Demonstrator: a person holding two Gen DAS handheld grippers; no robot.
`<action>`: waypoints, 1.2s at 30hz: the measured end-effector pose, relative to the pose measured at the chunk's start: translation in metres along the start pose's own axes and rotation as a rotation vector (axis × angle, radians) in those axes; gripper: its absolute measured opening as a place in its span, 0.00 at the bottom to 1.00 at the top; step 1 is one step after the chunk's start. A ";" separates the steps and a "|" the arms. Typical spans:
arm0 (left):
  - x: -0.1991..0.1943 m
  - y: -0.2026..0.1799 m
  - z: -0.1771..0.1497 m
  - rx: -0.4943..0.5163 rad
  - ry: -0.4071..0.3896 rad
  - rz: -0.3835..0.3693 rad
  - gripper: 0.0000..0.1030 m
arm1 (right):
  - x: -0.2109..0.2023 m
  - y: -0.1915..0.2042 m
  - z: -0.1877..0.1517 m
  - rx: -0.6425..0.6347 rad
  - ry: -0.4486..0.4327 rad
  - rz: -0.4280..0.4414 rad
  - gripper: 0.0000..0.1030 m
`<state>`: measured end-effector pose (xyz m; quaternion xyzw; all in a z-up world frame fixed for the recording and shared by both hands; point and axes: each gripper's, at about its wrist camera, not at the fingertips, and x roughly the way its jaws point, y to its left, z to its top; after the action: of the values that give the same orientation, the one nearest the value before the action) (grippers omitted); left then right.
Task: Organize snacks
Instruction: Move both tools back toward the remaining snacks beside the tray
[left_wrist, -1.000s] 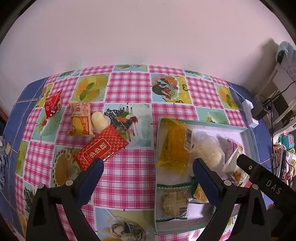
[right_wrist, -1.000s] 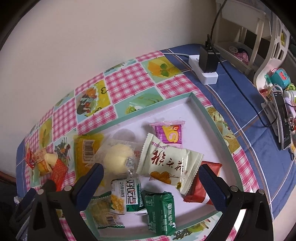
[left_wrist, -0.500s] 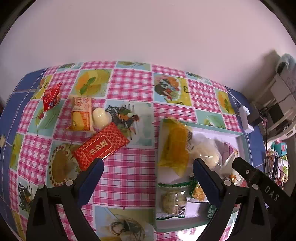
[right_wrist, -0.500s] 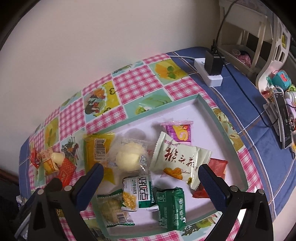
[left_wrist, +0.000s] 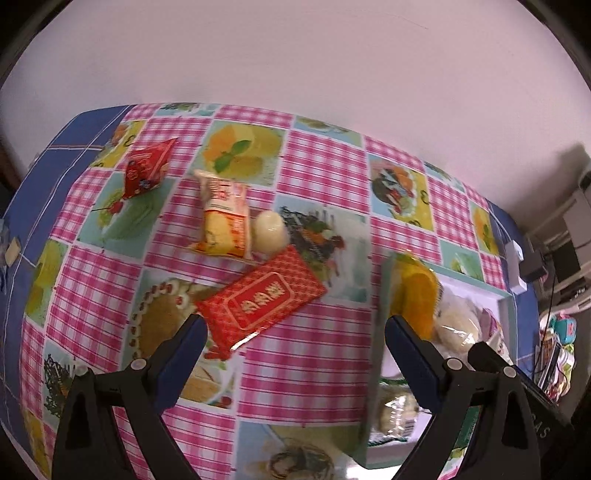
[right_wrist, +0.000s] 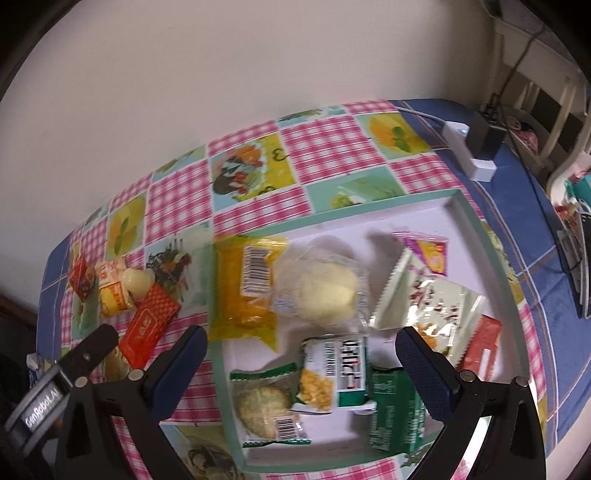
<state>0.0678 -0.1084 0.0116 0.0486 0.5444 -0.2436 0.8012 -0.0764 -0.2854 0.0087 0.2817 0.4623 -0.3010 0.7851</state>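
Observation:
My left gripper (left_wrist: 293, 343) is open and empty above the checked tablecloth, just in front of a flat red packet (left_wrist: 260, 301). Behind it lie a yellow-and-white packet (left_wrist: 223, 219), a pale round jelly (left_wrist: 271, 230) and a small red bag (left_wrist: 146, 168). My right gripper (right_wrist: 301, 354) is open and empty above a green-rimmed white tray (right_wrist: 458, 206) that holds several snacks: a yellow packet (right_wrist: 245, 284), a clear-wrapped bun (right_wrist: 321, 288), a white-green corn packet (right_wrist: 334, 369), a dark green packet (right_wrist: 397, 410) and a pale green bag (right_wrist: 424, 295). The tray's left wall (left_wrist: 376, 332) shows in the left wrist view.
A white power strip with a black plug (right_wrist: 476, 144) lies at the table's back right. A white rack with small items (right_wrist: 569, 206) stands at the right. A plain wall runs behind the table. The other gripper's body (right_wrist: 62, 380) shows at the lower left.
The left gripper has swung left and nearer the red packet, so the tray sits further right in its view. The right gripper has drawn back a little, the tray lower. Both stay open.

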 end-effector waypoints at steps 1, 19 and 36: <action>0.001 0.003 0.000 -0.006 0.000 0.003 0.94 | 0.001 0.003 -0.001 -0.005 0.001 0.002 1.00; 0.013 0.049 0.010 -0.100 -0.011 0.009 0.94 | 0.020 0.057 -0.009 -0.123 -0.003 0.062 1.00; 0.024 0.103 0.038 -0.193 -0.009 -0.024 0.94 | 0.034 0.114 -0.009 -0.228 -0.016 0.156 0.87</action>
<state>0.1524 -0.0389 -0.0139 -0.0365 0.5621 -0.1999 0.8017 0.0155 -0.2114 -0.0071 0.2231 0.4638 -0.1869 0.8368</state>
